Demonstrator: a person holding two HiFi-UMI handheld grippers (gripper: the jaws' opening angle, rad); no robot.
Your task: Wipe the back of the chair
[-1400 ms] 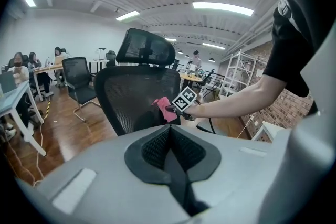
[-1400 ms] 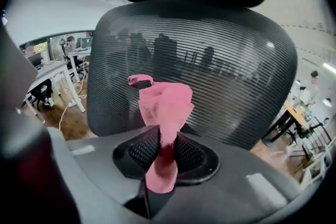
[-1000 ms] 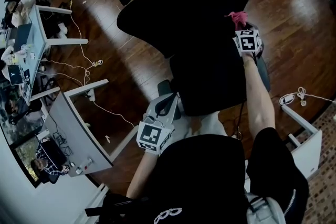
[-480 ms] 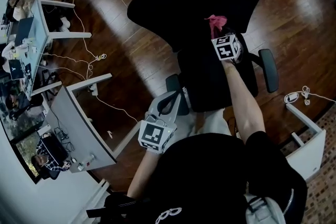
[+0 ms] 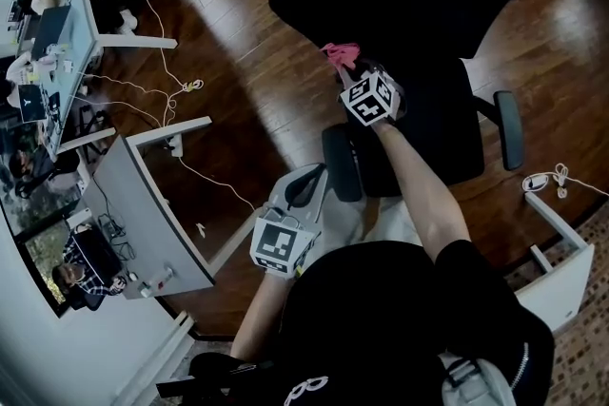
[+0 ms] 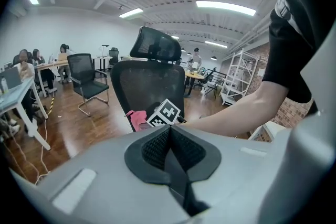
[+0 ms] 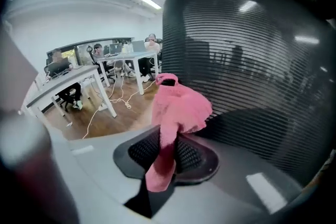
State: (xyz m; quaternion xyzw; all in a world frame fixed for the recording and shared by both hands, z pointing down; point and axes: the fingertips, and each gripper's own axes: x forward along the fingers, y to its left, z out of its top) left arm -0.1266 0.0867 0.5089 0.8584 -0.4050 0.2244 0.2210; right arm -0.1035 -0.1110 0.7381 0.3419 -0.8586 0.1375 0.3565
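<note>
The right tool (image 7: pixel 169 150) is pinching a pink cloth (image 7: pixel 178 105) between its jaws, with most of the fabric bunching up and spilling out ahead of the tips. That loose wad is probably what is meant to meet the chair, so the hard jaws are staying off the mesh. The cloth is sitting at the side edge of the chair's black mesh back (image 7: pixel 262 71), on its rear face. It is touching or just beside the mesh; the exact contact is hard to judge. From the head view, the person's arm is reaching forward over the seat area, and the cloth is lying at the edge nearer the armrest (image 5: pixel 340 162).

The left tool (image 6: pixel 170 152) is hanging low, close to the person's body and well apart from the chair. Its 2 jaws are pressing together on nothing. It is likely idling, since 1 tool is enough for wiping.

A stroke across the mesh looks like the sensible next step.
</note>
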